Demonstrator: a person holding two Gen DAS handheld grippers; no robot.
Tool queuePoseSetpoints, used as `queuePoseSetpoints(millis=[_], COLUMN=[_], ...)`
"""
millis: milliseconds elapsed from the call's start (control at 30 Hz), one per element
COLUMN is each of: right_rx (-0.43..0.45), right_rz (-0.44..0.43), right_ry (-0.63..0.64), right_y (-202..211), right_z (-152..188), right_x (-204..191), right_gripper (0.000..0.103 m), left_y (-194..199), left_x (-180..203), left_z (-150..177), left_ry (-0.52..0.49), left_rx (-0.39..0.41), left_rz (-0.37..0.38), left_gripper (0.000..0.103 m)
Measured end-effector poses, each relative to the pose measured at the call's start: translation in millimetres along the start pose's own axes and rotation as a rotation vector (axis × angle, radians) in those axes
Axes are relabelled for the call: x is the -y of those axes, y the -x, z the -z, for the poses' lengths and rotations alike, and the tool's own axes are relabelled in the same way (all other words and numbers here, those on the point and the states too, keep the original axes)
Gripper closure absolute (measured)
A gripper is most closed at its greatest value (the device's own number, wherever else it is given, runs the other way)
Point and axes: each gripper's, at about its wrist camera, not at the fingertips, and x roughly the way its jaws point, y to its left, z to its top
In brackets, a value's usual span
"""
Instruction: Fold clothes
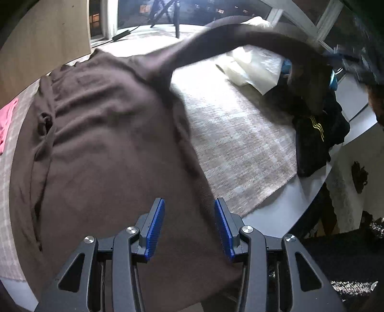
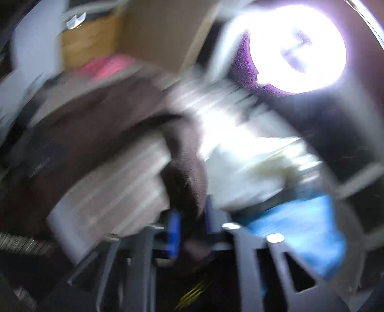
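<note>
A brown long-sleeved top (image 1: pixel 108 144) lies spread on a beige cloth-covered table (image 1: pixel 240 144). My left gripper (image 1: pixel 189 228) is open just above the top's near hem, with nothing between its blue pads. One sleeve (image 1: pixel 252 40) is lifted in an arc to the right. In the blurred right wrist view my right gripper (image 2: pixel 189 228) is shut on the brown sleeve end (image 2: pixel 187 172), held above the table.
A white plastic bag (image 1: pixel 254 67) and a black garment with yellow stripes (image 1: pixel 314 139) lie at the table's right side. A pink cloth (image 1: pixel 7 122) lies at the left edge. A blue item (image 2: pixel 300 230) sits near the right gripper. Tripod legs (image 1: pixel 176 21) stand beyond.
</note>
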Motion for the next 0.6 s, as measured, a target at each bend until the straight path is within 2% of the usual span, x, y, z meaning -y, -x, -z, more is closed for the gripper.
queuePoseSetpoints(millis=[100, 233, 267, 367, 467, 567, 600], right_rx=[-0.058, -0.057, -0.056, -0.059, -0.065, -0.068, -0.070], right_rz=[-0.028, -0.156, -0.167, -0.165, -0.143, -0.112, -0.103], right_ry=[-0.056, -0.375, -0.433, -0.536, -0.606, -0.669, -0.686], right_y=[-15, -18, -16, -25, -40, -55, -60], right_z=[20, 55, 68, 98, 118, 136, 142], right_x=[-3, 29, 32, 27, 24, 23, 23], right_gripper=[0.059, 0.059, 0.059, 0.059, 0.059, 0.059, 0.059], left_y=[-3, -14, -17, -28, -38, -43, -42], left_x=[8, 30, 39, 73, 109, 118, 113], left_z=[-8, -27, -33, -52, -68, -91, -101], left_ry=[-0.022, -0.091, -0.118, -0.204, -0.326, -0.366, -0.371], left_rx=[0.011, 0.006, 0.003, -0.004, -0.009, -0.012, -0.006], left_rz=[0.030, 0.070, 0.086, 0.142, 0.165, 0.172, 0.144], left_gripper=[0.062, 0.062, 0.062, 0.060, 0.060, 0.060, 0.060])
